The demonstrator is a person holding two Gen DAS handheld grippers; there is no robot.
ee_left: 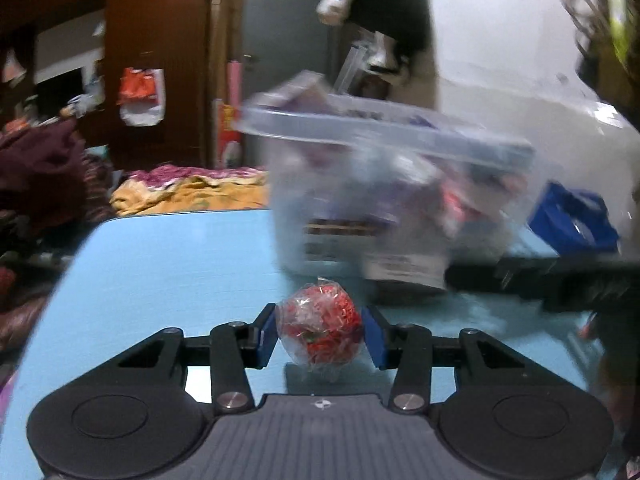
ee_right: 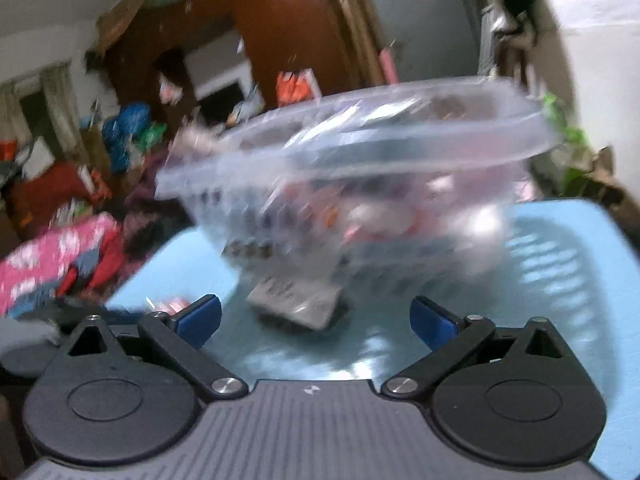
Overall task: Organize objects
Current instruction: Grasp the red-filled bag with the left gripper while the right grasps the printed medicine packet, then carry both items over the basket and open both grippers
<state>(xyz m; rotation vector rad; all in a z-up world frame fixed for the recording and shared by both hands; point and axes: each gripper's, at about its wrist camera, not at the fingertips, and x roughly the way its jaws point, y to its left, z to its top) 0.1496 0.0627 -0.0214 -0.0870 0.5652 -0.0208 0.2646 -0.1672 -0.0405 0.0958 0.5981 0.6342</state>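
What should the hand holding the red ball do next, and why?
Probably lift the red ball up and forward over the clear basket. The left gripper already has its jaws shut on it, and the open basket, holding other packets, sits just ahead on the blue table.

Red ball [ee_left: 319, 330] wrapped in clear crinkled film, clamped between blue pads [ee_left: 266, 334], lifted just above blue table [ee_left: 160, 272]. Clear plastic tub [ee_left: 384, 184] stood behind it, packed with blurred packets. Flat grey packet [ee_right: 298, 302] lay on the table against the tub's base.
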